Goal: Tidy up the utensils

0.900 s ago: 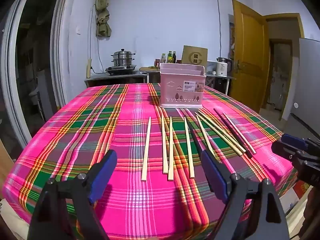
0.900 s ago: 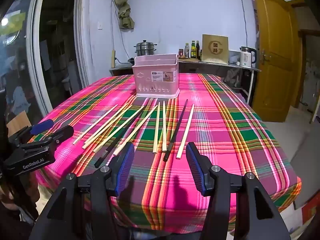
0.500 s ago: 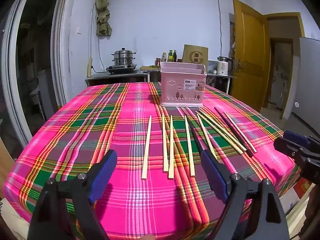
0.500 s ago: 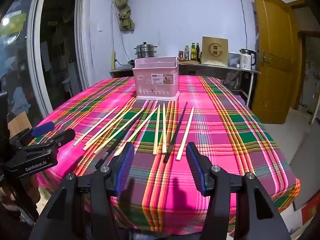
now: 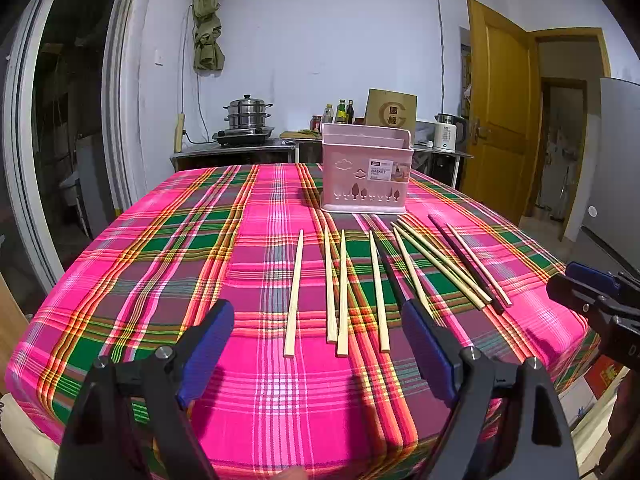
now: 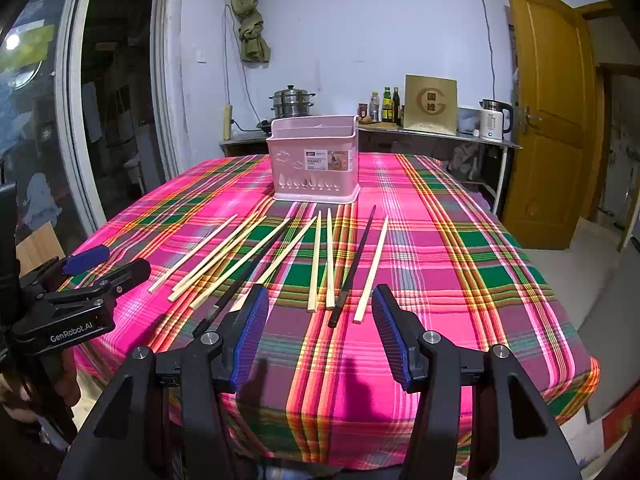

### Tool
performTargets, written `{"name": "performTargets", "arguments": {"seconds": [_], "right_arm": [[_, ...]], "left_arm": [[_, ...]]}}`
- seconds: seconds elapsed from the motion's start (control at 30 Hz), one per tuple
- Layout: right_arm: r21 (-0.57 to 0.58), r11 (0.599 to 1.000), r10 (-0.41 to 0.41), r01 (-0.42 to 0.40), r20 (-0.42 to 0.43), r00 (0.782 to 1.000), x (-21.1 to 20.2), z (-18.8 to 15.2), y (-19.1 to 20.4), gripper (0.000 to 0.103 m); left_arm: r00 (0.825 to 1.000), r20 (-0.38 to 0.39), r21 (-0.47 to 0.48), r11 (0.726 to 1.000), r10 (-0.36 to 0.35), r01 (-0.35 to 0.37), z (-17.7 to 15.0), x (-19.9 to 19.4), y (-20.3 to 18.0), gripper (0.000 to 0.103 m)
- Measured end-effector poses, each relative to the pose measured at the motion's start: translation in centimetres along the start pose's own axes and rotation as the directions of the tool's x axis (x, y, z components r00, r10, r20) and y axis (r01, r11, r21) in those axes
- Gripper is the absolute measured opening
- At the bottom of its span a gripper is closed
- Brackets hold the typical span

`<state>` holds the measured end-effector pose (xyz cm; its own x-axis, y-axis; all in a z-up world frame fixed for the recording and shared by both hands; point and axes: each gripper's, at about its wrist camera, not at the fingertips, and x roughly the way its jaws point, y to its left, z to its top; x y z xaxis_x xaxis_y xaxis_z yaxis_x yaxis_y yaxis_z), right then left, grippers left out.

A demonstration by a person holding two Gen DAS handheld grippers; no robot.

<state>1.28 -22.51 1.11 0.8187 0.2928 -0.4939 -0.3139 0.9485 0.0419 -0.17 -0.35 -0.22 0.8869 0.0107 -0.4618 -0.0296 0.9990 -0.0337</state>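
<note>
Several pale wooden chopsticks and two black chopsticks lie spread side by side on a pink plaid tablecloth. Behind them stands a pink plastic utensil basket. My left gripper hovers open over the near ends of the left chopsticks, holding nothing. The right gripper is open and empty above the near ends of the right-hand ones. Each gripper also shows at the edge of the other's view: the right gripper, the left gripper.
Behind the table a counter holds a steel steamer pot, bottles, a brown box and a white kettle. A wooden door stands at the right. The tablecloth hangs over the near table edge below both grippers.
In the right wrist view the left gripper has edged slightly up and toward the table. Chopsticks and basket have not moved; both grippers stay open.
</note>
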Motion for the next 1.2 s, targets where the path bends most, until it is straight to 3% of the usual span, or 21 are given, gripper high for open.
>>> {"name": "performTargets", "arguments": {"seconds": [1.2], "right_arm": [[0.001,1.0,0.0,0.0,0.003,1.0,-0.13,0.06,0.0,0.054]], "left_arm": [[1.0,0.004,0.0,1.0,-0.007,0.007,0.45,-0.6,-0.46,0.087]]}}
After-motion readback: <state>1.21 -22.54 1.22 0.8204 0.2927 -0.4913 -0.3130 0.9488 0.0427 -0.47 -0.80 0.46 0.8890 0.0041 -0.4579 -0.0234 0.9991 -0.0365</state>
